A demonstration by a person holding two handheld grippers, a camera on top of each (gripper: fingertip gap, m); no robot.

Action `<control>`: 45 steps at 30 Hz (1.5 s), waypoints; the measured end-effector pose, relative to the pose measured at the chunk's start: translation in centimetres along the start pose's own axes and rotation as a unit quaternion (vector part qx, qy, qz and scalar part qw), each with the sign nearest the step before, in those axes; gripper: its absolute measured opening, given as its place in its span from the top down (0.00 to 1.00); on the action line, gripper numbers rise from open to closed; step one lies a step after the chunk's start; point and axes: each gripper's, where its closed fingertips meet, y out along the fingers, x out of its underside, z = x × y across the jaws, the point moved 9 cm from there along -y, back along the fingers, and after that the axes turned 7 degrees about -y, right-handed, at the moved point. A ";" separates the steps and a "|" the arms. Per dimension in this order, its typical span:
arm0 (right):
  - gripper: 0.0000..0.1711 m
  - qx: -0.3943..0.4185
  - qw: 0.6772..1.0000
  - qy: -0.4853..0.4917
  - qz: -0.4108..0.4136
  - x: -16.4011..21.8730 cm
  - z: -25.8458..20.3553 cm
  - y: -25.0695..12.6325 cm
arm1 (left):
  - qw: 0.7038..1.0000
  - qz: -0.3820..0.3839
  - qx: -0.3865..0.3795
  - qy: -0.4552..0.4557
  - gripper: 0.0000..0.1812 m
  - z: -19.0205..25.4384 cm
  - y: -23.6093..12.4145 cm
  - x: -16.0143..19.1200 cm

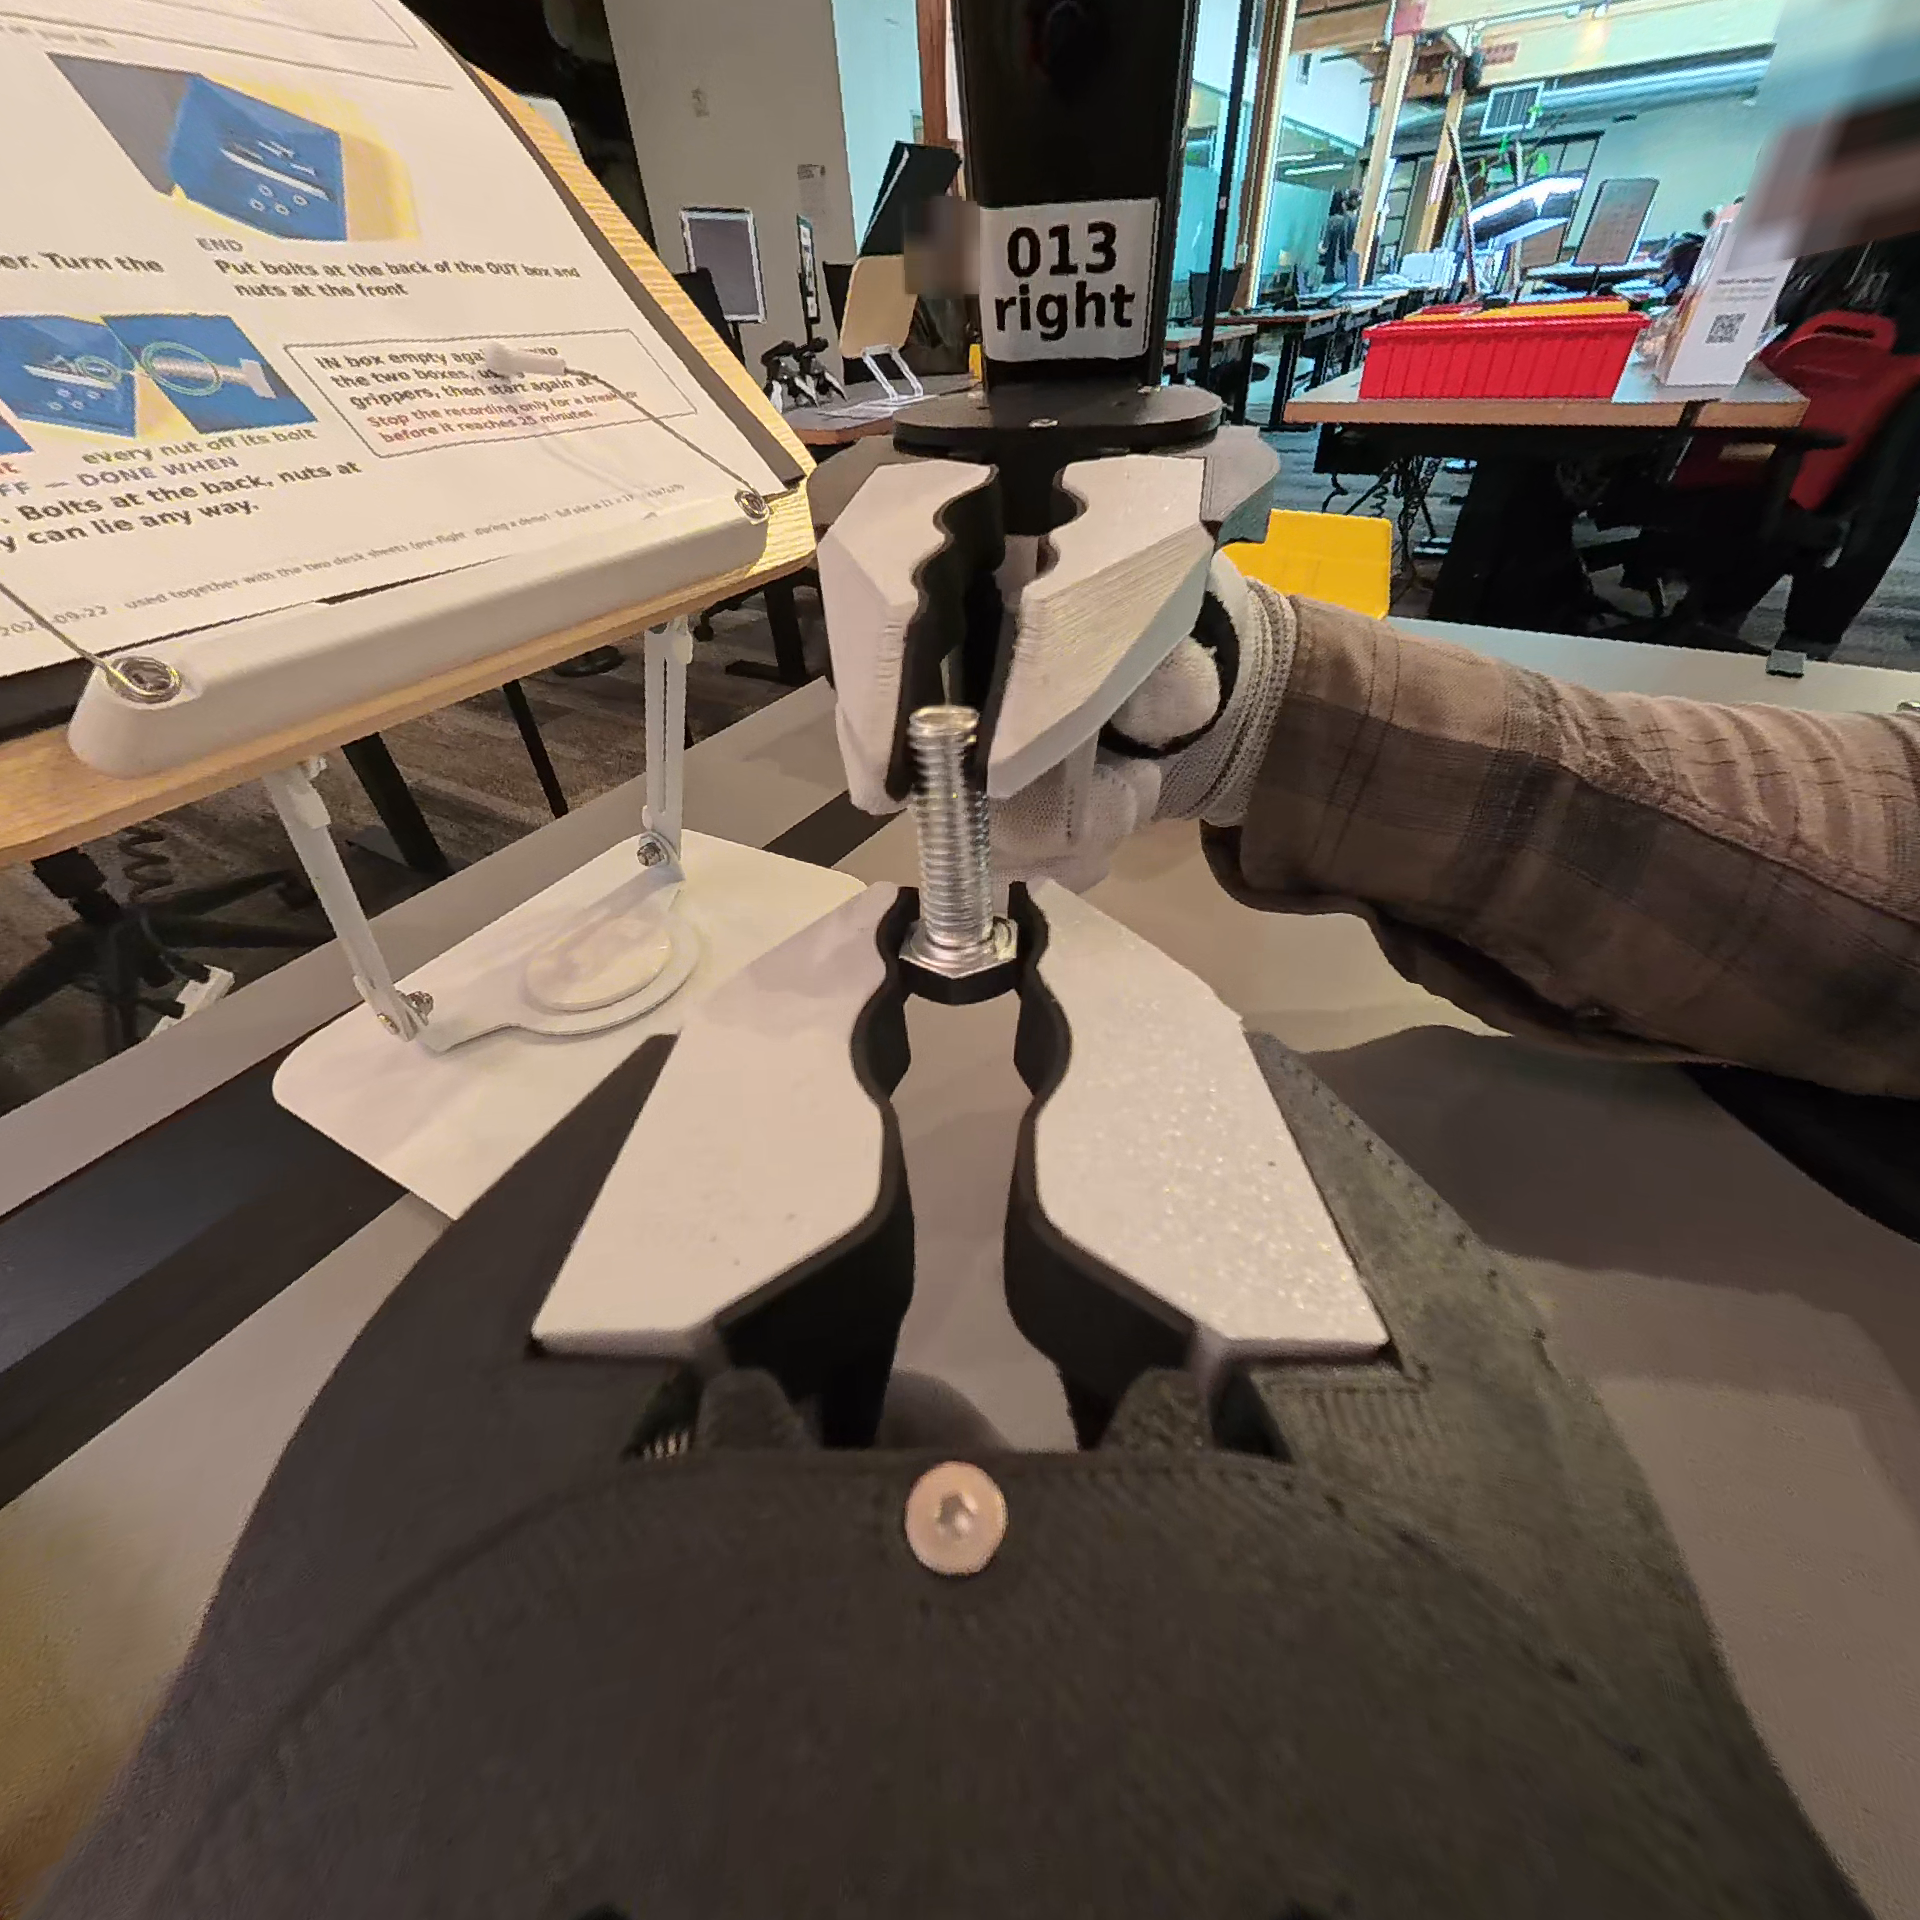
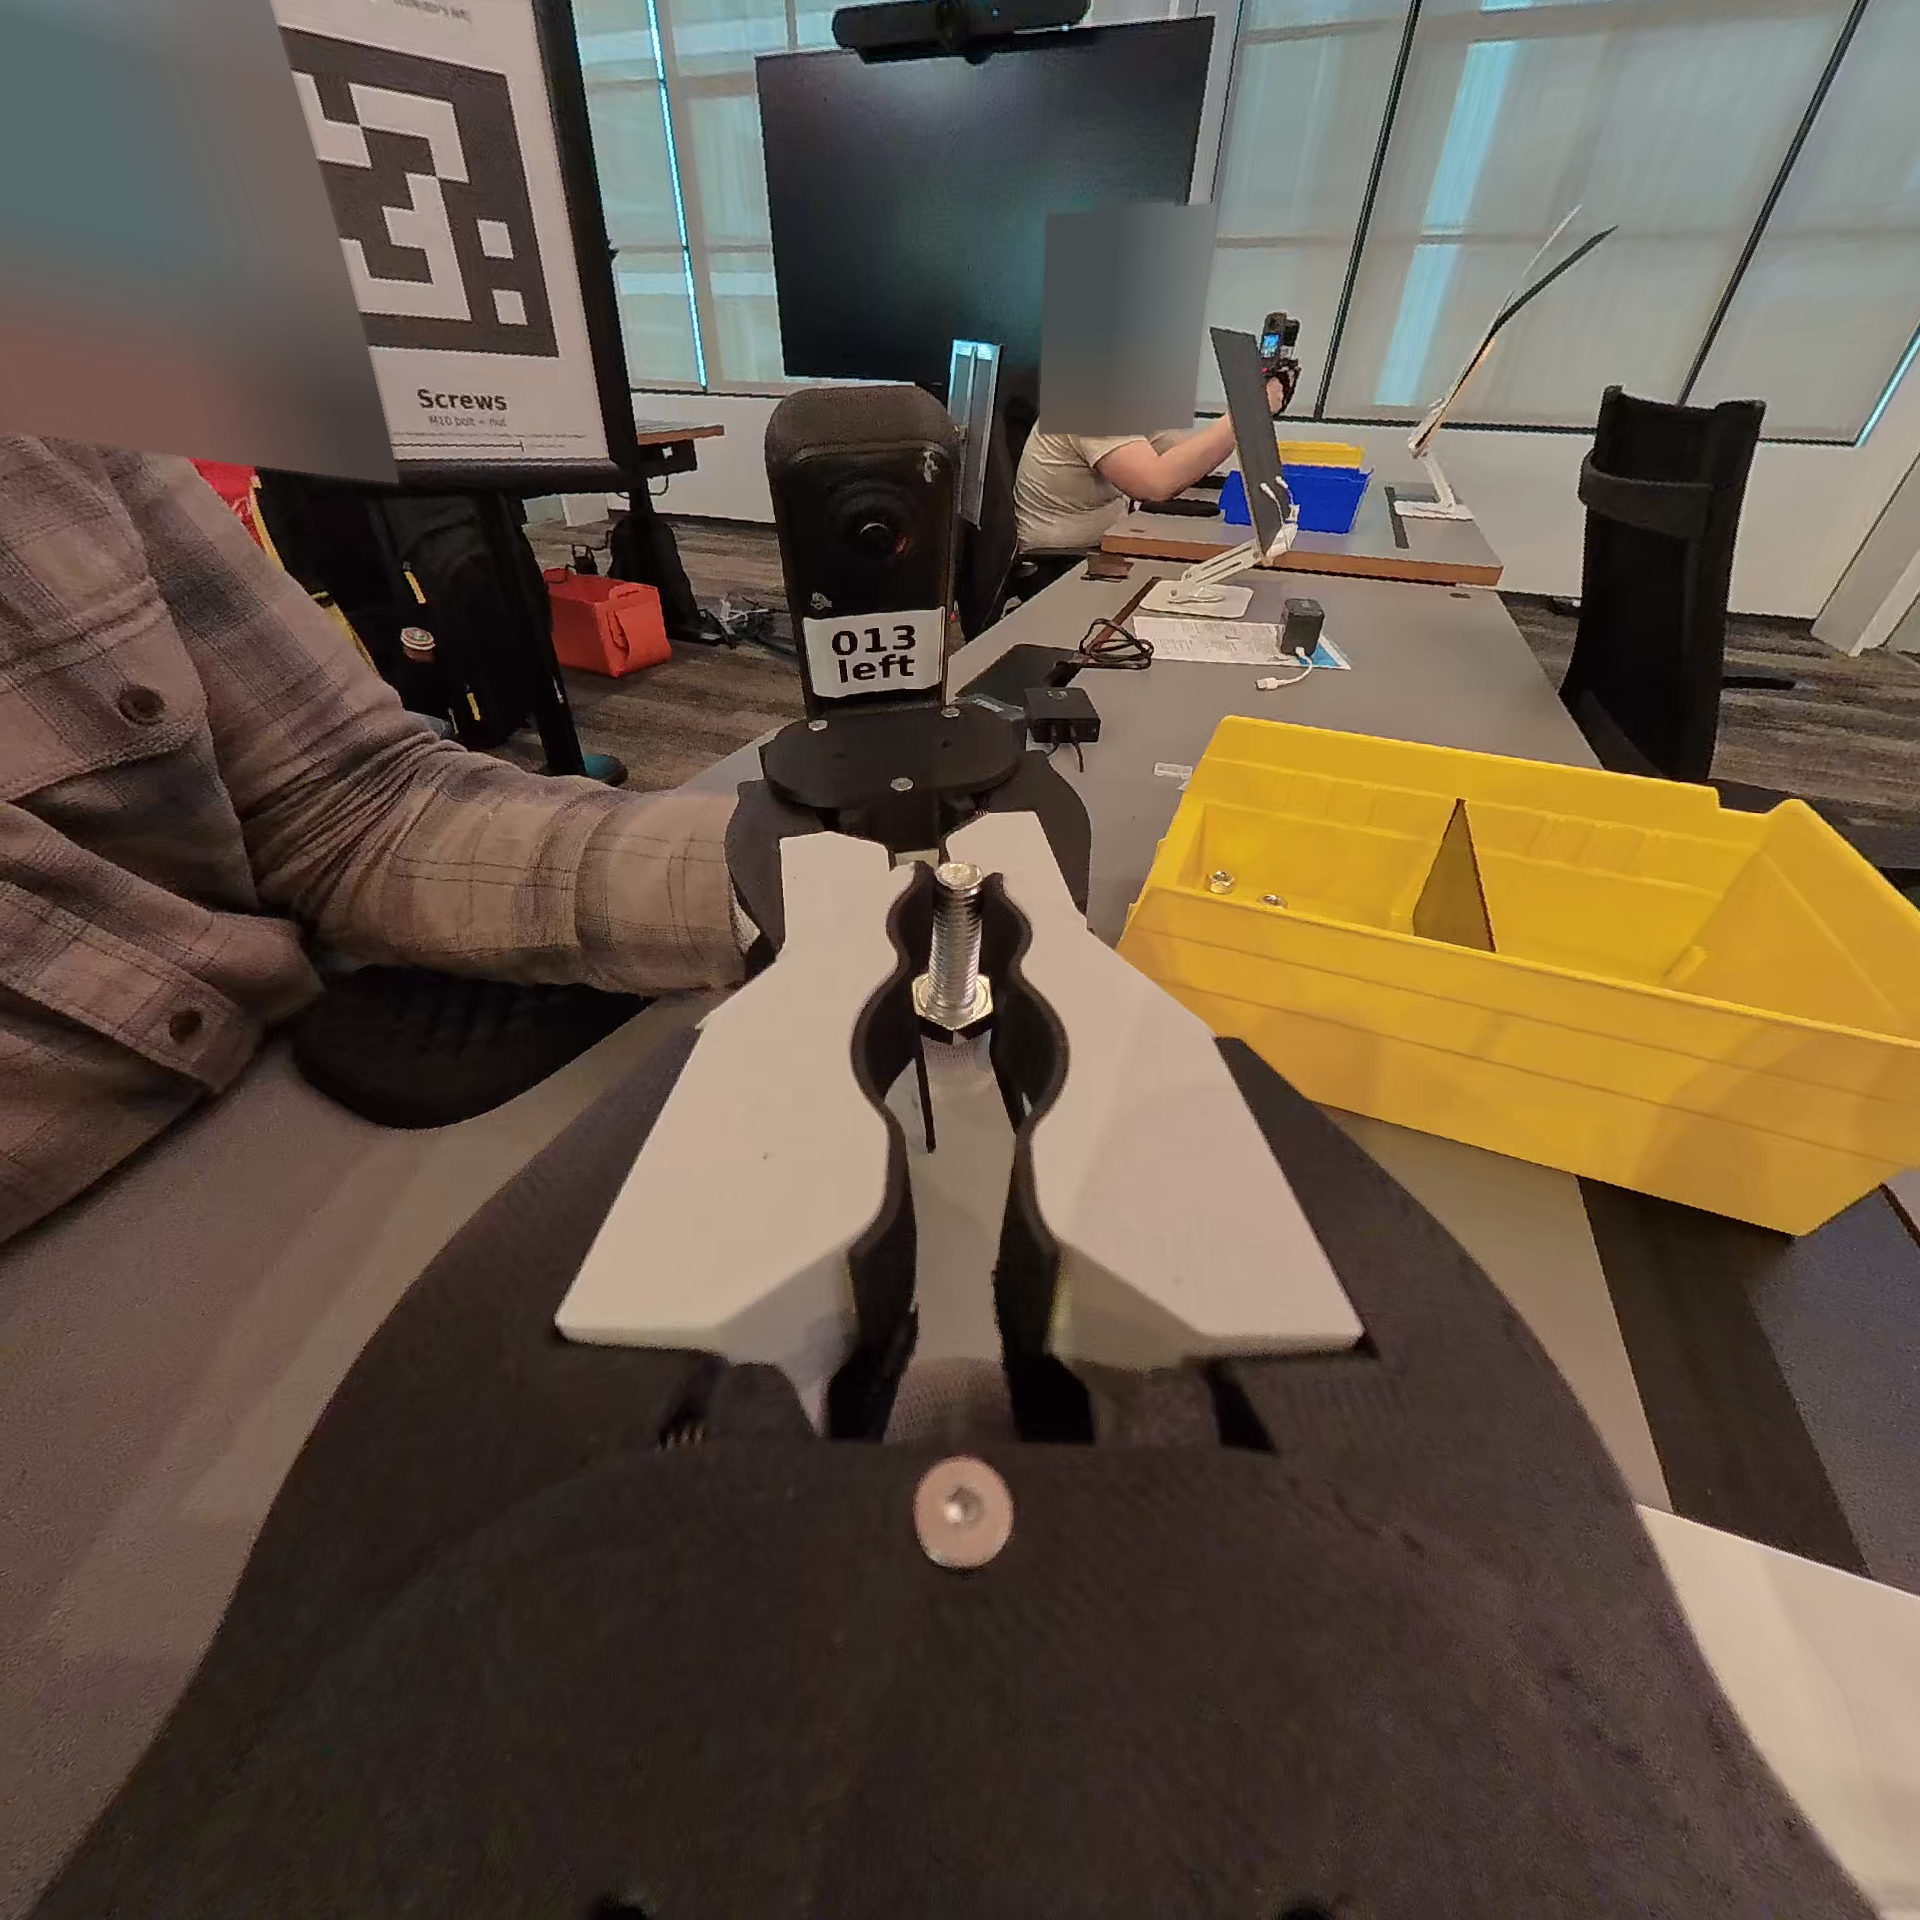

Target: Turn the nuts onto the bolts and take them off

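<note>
Holding the bolt between us, we clamp its hex end in the left gripper (nut or head, we cannot tell); the right gripper pinches the far tip, shank running straight from jaws to jaws.

2 wrist cams face each other at close range along own fingers; both share the bolt between.

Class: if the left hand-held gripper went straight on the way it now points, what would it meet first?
Probably the right hand-held gripper. The left hand-held gripper is shut on the silver threaded bolt, whose far end sits between the right one's white fingers straight ahead; depth is unclear.
</note>
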 end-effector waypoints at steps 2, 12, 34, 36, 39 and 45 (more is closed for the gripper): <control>0.96 -0.001 1.000 0.000 -0.002 0.0 0.0 0.0 | 1.000 0.002 0.001 0.001 0.91 0.0 0.0 0.0; 0.96 -0.038 0.999 0.010 0.001 0.1 -0.5 0.2 | 0.999 -0.010 0.052 -0.005 0.92 0.6 0.0 0.2; 0.78 0.079 0.992 -0.045 -0.082 -5.7 -0.8 -1.5 | 0.999 0.000 0.037 -0.040 0.92 -1.4 -0.7 1.7; 0.79 0.092 0.982 -0.046 -0.156 -5.8 -0.8 -1.5 | 0.999 -0.005 0.031 -0.039 0.92 -1.7 -0.7 1.9; 0.78 0.098 0.953 -0.049 -0.282 -4.1 -1.8 -1.5 | 0.999 -0.011 0.020 -0.034 0.92 -2.0 -0.9 2.1; 0.81 0.112 0.924 0.011 -0.365 3.6 -4.6 -2.1 | 0.999 -0.027 -0.001 -0.019 0.92 -2.6 -1.2 2.6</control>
